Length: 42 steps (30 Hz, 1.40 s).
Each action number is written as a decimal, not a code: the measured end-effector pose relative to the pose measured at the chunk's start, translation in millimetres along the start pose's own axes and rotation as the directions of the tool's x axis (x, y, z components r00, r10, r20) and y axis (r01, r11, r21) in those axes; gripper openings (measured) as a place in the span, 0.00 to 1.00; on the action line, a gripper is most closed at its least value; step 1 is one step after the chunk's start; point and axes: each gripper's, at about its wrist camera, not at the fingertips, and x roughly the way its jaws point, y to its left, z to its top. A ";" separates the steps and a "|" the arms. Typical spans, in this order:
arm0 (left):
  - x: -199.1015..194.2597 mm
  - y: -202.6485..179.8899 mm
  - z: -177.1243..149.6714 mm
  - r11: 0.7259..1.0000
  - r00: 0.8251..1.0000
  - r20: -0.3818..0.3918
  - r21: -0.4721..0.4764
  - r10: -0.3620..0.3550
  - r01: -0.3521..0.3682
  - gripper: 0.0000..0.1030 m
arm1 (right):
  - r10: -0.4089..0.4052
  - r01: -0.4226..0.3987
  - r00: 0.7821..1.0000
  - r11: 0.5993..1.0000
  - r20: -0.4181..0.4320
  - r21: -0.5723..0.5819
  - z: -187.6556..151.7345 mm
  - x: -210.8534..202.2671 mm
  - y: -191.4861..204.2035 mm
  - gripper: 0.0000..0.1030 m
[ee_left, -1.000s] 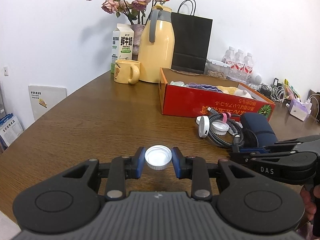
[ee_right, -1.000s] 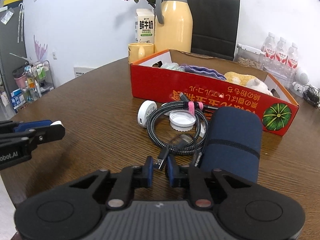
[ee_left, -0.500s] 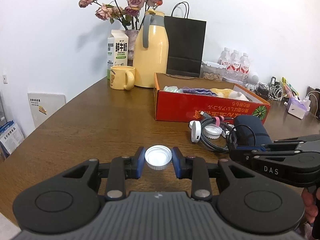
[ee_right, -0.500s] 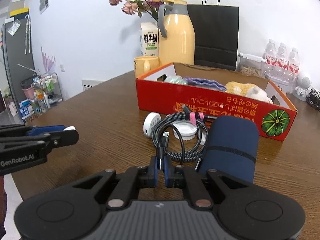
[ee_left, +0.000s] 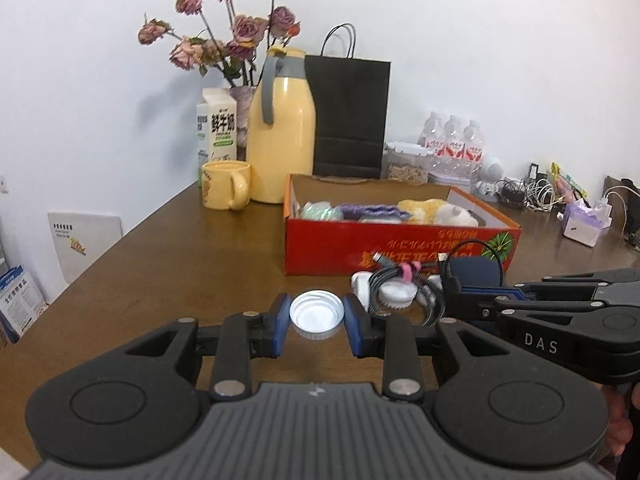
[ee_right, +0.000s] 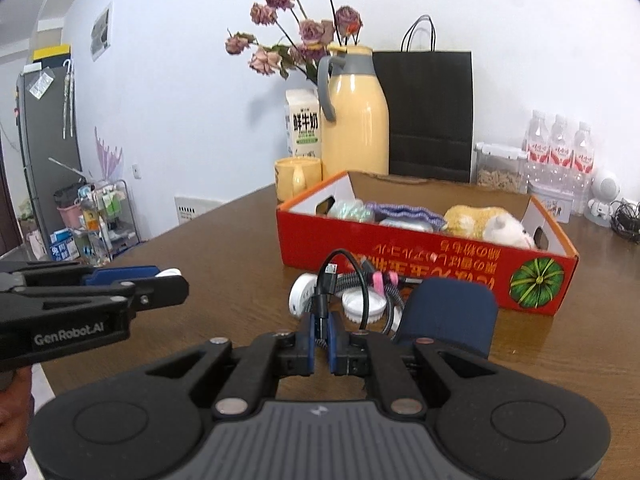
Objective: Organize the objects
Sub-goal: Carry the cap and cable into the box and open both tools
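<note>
Since a second ago: both my grippers have risen, and the black cable [ee_right: 326, 300] has lifted off the table [ee_left: 168, 264] with the right one. Left gripper [ee_left: 317, 317]: part open, clamped on a white bottle cap [ee_left: 316, 314]. Right gripper [ee_right: 320, 338]: nearly closed, pinching the cable by its plug. Already in the red box [ee_right: 420, 256]: plush toy, purple cloth. Still outside, just before the box: braided cable coil [ee_left: 396, 280], second white cap, navy pouch [ee_right: 448, 312].

Even, bright indoor light; soft shadows of the dried flowers [ee_left: 224, 44] fall on the white wall [ee_left: 480, 40]. Strong fisheye bending and dark corners; slight softness overall, mild sheen on the desk [ee_left: 160, 264].
</note>
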 end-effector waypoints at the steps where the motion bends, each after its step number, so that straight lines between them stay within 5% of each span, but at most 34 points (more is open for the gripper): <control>1: 0.7 -2.2 2.2 1.000 1.000 0.005 0.002 -0.002 0.002 0.29 | 0.000 0.000 1.000 1.000 0.007 0.001 1.6 -1.2 -0.9 0.06; 19: 46.7 -41.8 65.0 0.999 0.992 0.124 0.023 -0.034 0.032 0.29 | -0.032 0.028 0.989 0.999 0.142 0.034 47.2 16.0 -49.0 0.06; 32: 158.7 -64.4 111.0 1.000 0.990 0.143 0.007 0.009 -0.010 0.29 | -0.083 0.057 0.981 0.987 0.175 0.148 95.0 89.6 -122.7 0.06; 37: 191.4 -57.3 97.1 1.000 0.998 0.056 0.001 0.002 -0.002 0.29 | -0.074 0.055 0.993 0.981 0.096 0.185 79.8 119.1 -141.3 0.06; 42: 190.5 -53.2 90.9 0.999 0.998 0.062 -0.002 0.032 -0.032 0.34 | -0.090 0.079 0.995 0.981 0.054 0.178 73.2 128.1 -142.7 0.06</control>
